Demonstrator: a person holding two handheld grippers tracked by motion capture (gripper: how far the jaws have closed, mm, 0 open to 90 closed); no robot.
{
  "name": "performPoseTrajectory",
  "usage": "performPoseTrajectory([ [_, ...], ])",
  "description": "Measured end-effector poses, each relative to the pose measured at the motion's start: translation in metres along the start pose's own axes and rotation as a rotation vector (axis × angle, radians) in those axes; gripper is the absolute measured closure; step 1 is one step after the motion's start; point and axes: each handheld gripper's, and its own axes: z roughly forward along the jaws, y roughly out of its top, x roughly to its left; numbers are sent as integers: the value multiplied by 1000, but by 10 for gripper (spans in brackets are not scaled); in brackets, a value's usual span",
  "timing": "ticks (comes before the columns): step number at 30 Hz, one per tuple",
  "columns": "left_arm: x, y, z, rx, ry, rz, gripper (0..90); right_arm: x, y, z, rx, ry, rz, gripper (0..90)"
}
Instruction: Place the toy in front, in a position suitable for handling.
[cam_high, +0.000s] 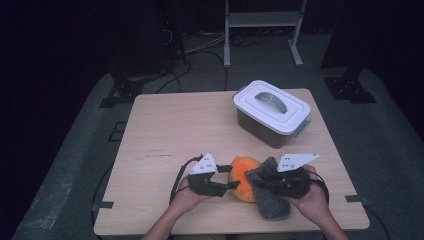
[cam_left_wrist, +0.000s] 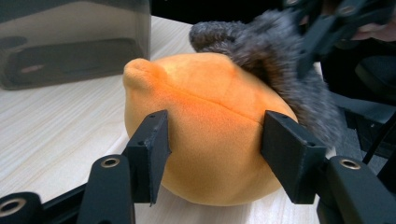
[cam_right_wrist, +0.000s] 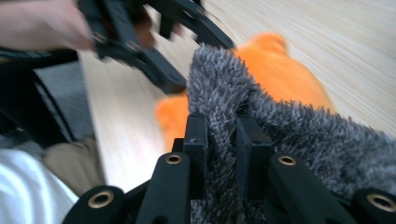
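An orange plush toy (cam_high: 241, 175) lies near the front edge of the wooden table (cam_high: 175, 130). My left gripper (cam_high: 231, 176) comes at it from the left. In the left gripper view its two pads (cam_left_wrist: 152, 144) press against both sides of the orange plush toy (cam_left_wrist: 210, 121). A grey fuzzy cloth (cam_high: 270, 200) is draped over the toy's right side. My right gripper (cam_high: 262, 177) is shut on it. In the right gripper view the right gripper (cam_right_wrist: 223, 135) pinches a fold of the grey cloth (cam_right_wrist: 224, 88), with the orange toy (cam_right_wrist: 280, 70) behind it.
A dark plastic box with a white lid and grey handle (cam_high: 272, 112) stands at the back right of the table; its wall (cam_left_wrist: 70, 42) rises behind the toy. A person's hands hold both grippers from the front edge. Dark floor, cables and stands surround the table.
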Motion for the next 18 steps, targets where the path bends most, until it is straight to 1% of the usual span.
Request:
performPoseTrajectory([
  [2,-1,1,1,-4,4,-4,425,6,4,2,-13,34,-10,757],
  [3,-1,1,1,-4,8,-7,425,8,4,3,-14,41,-13,757],
  [5,0,1,1,0,10,-12,424,12,4,8,9,49,-29,756],
  [7,1,0,2,2,8,-21,424,12,3,9,13,50,-28,756],
  [10,2,0,1,7,10,-18,422,6,-4,8,23,54,-11,757],
  [11,2,0,1,7,10,-18,421,6,-4,8,23,54,-11,757],
  [14,3,-1,1,6,7,-25,420,0,-8,4,33,53,2,757],
  [16,3,-1,2,3,6,-32,420,0,-7,4,33,51,6,757],
  [17,3,-1,2,3,8,-35,418,4,-5,6,27,59,-1,756],
  [18,3,-1,2,4,8,-36,418,4,-5,6,27,59,-1,756],
])
